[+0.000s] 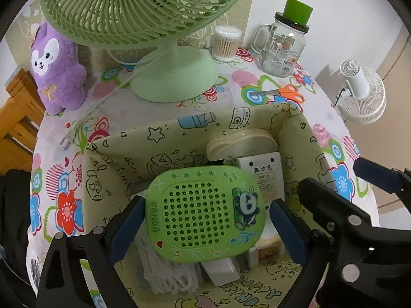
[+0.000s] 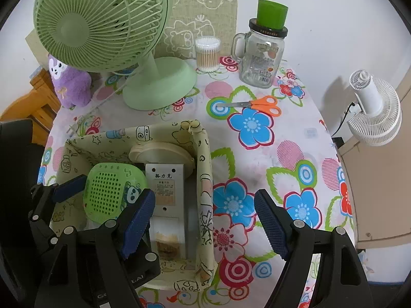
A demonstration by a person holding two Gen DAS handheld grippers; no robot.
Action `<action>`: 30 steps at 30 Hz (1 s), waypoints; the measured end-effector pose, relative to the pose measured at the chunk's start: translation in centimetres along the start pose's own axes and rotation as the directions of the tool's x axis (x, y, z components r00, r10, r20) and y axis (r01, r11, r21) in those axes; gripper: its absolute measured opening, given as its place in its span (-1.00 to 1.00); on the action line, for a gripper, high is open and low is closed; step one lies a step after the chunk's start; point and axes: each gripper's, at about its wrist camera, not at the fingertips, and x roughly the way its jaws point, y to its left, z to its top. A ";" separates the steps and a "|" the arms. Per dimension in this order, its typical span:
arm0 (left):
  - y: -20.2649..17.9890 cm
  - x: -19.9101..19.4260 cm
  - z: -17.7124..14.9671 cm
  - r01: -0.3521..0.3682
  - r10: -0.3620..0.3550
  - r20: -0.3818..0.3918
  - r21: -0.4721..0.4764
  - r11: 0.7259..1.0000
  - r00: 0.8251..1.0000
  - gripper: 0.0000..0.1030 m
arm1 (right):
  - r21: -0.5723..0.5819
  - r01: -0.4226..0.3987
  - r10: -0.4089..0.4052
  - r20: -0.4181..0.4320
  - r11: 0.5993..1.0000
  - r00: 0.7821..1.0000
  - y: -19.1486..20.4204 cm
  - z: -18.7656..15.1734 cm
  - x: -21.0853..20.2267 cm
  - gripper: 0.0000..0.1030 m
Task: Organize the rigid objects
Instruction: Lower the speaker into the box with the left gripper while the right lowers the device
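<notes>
Green plastic fills my left view: the panda speaker (image 1: 204,214) sits between the fingers of my left tongs (image 1: 205,228), over the open fabric box (image 1: 164,138). Their blue pads (image 1: 128,228) stand at its two sides, but I cannot tell whether they are pressing it or have just let go; from the right camera the speaker looks as if it is leaning on the things beneath it. My right tongs (image 2: 203,223) are spread wide with nothing between them, hovering over the flowered tablecloth (image 2: 282,138) just beside the box's right wall.

I judge the task to be well along. Already in the box are a white charger (image 2: 165,187), a cream lid or dish (image 2: 164,154) at the back, and some white cord (image 1: 167,272) with a small white block under the speaker. The speaker is the piece in hand, and it is nearly or fully placed.

What looks left on the table: the orange scissors (image 2: 259,105), the glass mug jar (image 2: 259,59) with a green cup (image 2: 272,12) standing on its lid, and the tub of cotton swabs (image 2: 207,54). The green fan (image 2: 102,23) and purple plush toy (image 2: 69,82) I would guess stay where they are. The scissors lie nearest my free right tongs, so I would take them next.
</notes>
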 end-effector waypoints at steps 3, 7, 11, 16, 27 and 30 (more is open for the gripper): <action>-0.3 -0.2 0.0 0.003 -0.003 0.003 0.010 1.000 1.000 0.96 | 0.000 0.001 -0.001 0.003 1.000 1.000 0.1 0.0 -0.1 0.59; -0.7 -0.7 -0.2 0.002 -0.002 0.006 0.031 1.000 1.000 0.96 | 0.000 -0.004 0.004 0.004 1.000 1.000 0.2 -0.1 -0.2 0.59; -1.1 -1.4 -0.4 -0.015 0.014 0.018 0.047 0.999 1.000 0.98 | 0.000 -0.013 0.013 0.010 1.000 1.000 0.2 -0.4 -0.7 0.59; -1.4 -2.5 -0.9 -0.037 0.035 0.035 0.052 0.998 0.999 0.98 | -0.003 -0.025 0.025 0.020 1.000 0.999 0.2 -0.8 -1.4 0.60; -1.6 -4.7 -2.9 -0.074 0.074 0.046 0.002 0.997 0.996 0.98 | -0.051 -0.052 0.054 0.040 0.997 0.998 0.6 -2.0 -3.1 0.62; -1.7 -5.3 -3.5 -0.085 0.086 0.048 -0.011 0.996 0.995 0.98 | -0.064 -0.060 0.063 0.041 0.996 0.997 0.7 -2.6 -3.5 0.62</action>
